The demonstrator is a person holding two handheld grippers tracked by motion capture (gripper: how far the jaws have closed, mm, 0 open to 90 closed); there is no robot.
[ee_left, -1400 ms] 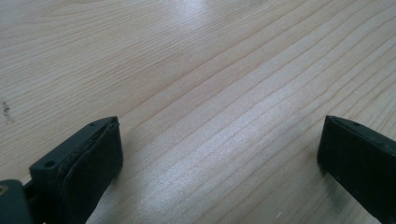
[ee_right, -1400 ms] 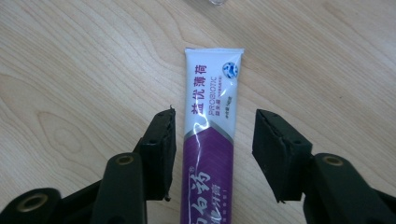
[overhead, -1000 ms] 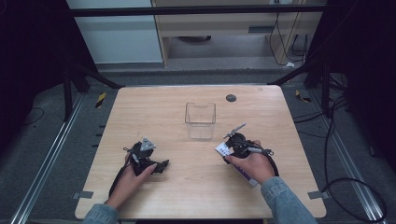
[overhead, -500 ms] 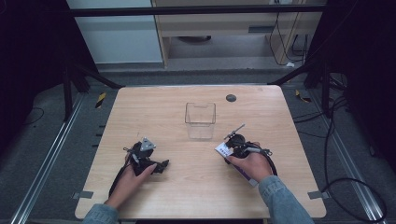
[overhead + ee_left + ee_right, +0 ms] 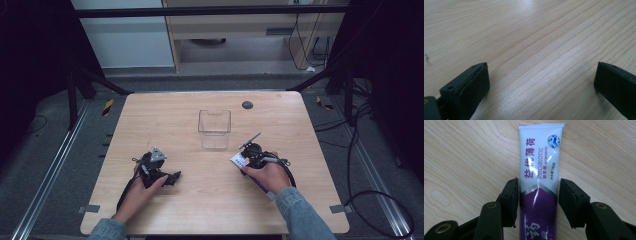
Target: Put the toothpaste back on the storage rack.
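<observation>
Lower right of centre in the high view, your right tool (image 5: 248, 156) stands over the tube (image 5: 239, 160), which lies flat on the table (image 5: 150, 115) just below the clear box (image 5: 214, 128).

Right gripper view: the jaws straddle the tube (image 5: 539, 177) where white print meets the purple half. They have just been closing with the tube between them. The left pad looks to touch the tube's edge; a thin gap shows at the right pad. Judged not yet gripping.

Left tool (image 5: 172, 177), lower left of the high view: jaws wide apart, nothing between them, bare table (image 5: 536, 50) ahead in its own view. Idle.

Risks from here, as judgements:
- The tube is soft and flat. If you close on its edges alone it may buckle or fold rather than lift.
- One pad arriving first could push the tube sideways across the smooth wood, and the grip would land off-centre.
- The grip sits near mid-length, so a loose hold may let one end droop and catch the box rim when you carry it over.
- Pressing down hard could drag the pads on the table.
</observation>
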